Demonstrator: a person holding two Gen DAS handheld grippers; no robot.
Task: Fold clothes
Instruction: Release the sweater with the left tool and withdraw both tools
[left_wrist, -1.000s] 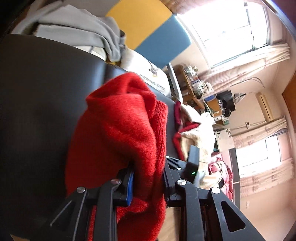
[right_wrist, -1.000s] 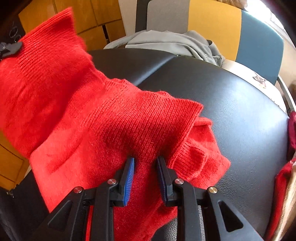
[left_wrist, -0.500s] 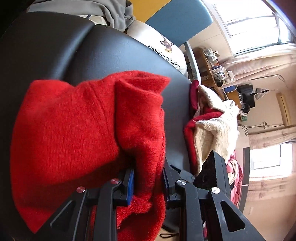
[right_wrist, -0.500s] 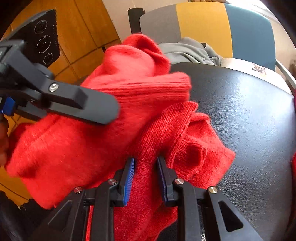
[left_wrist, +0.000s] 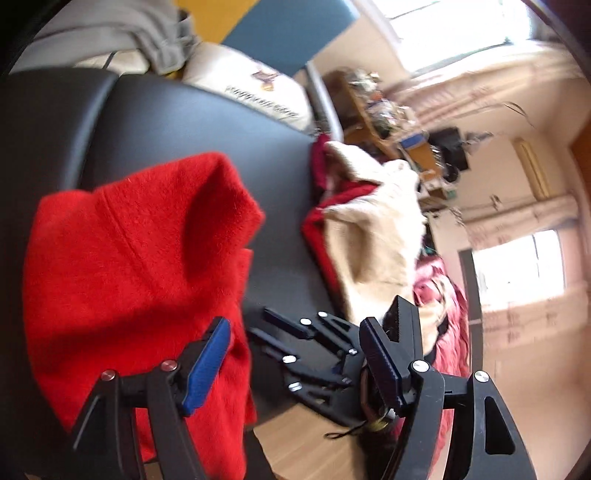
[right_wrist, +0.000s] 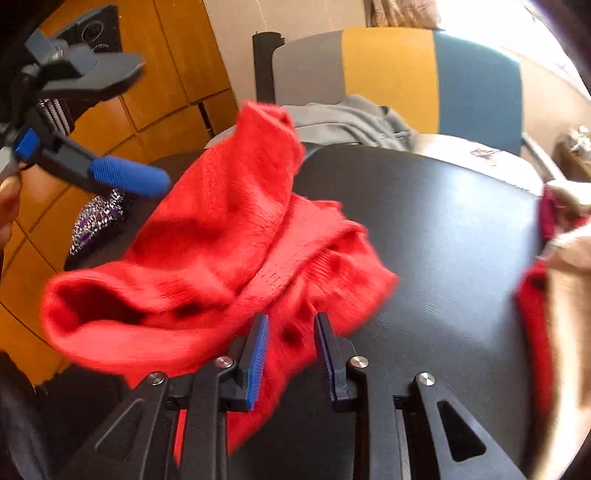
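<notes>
A red knit sweater (right_wrist: 221, 251) lies bunched on a black leather seat (right_wrist: 443, 240); it also shows in the left wrist view (left_wrist: 129, 266). My left gripper (left_wrist: 295, 354) is open and empty, just right of the sweater's edge; it also shows at upper left in the right wrist view (right_wrist: 110, 122). My right gripper (right_wrist: 290, 347) has its blue pads closed on a fold of the sweater near the seat's front. The right gripper also shows in the left wrist view (left_wrist: 314, 354).
A cream and red garment pile (left_wrist: 373, 229) lies at the seat's right edge. A grey garment (right_wrist: 351, 122) lies behind on a yellow and blue chair (right_wrist: 424, 81). Orange wooden panels (right_wrist: 166, 74) stand at left.
My left gripper has opened and let go of the sweater, which has dropped onto the seat. The right gripper still holds its fold.
</notes>
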